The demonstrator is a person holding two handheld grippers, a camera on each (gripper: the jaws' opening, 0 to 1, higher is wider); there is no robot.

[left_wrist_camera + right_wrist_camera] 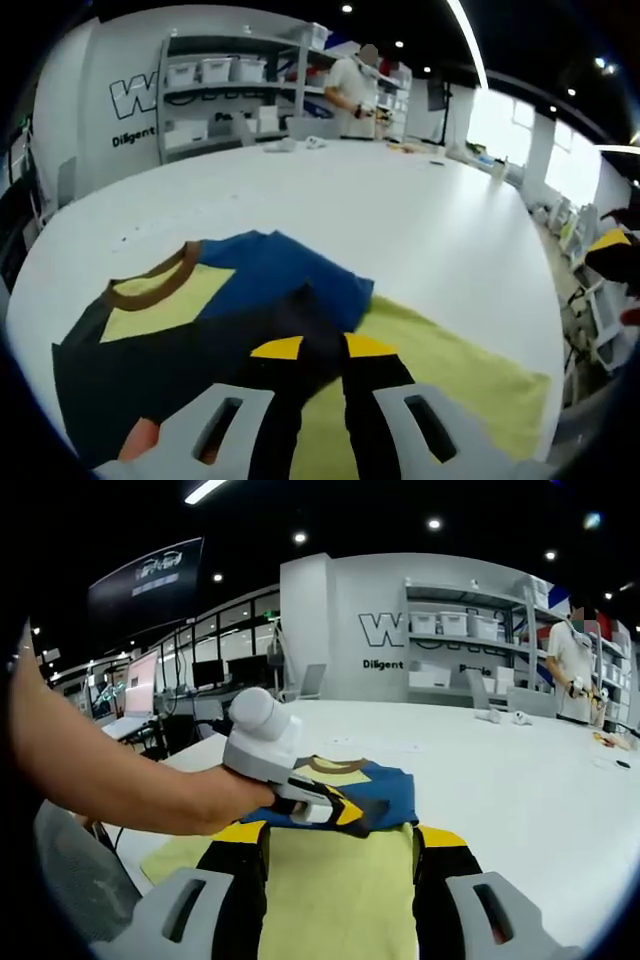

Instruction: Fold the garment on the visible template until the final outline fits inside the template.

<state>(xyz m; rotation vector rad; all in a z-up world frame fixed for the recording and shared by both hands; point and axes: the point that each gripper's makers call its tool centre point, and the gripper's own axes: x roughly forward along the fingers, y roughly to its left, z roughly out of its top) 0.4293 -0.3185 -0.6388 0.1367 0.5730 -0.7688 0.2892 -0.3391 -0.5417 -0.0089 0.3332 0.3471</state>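
— Folding is partway along, I'd say. The garment [210,320] lies on the white table [420,220], its blue, black and pale yellow panels bunched toward the brown collar, and one end overlaps the yellow-green template [450,380].

— Where does the template show best?

— In the right gripper view it spreads flat between that view's own jaws, template [340,890], with the garment [350,785] at its far end. Much of the sheet is still bare.

— And the tools?

— The left gripper [345,815], held in a person's hand [215,798], reaches in from the left and sits right on the garment's near edge; its tips look closed on the fabric, though I can't tell how firm the pinch is. In its own view, the left gripper [320,350] has dark cloth running between the jaws. The right gripper [340,840] stands wide, holding nothing, hovering over the template.

— Next move?

— My judgement: the cloth must be drawn fully onto the sheet and flattened, then edges tucked in so no panel hangs past the outline. The loose blue flap looks likeliest to stray.

— Surroundings?

— Smooth, roomy table, small items at its far end. Behind it grey shelving [215,90] with white bins against a lettered wall, a person [572,670] standing there, and bright windows [500,125] along one side.
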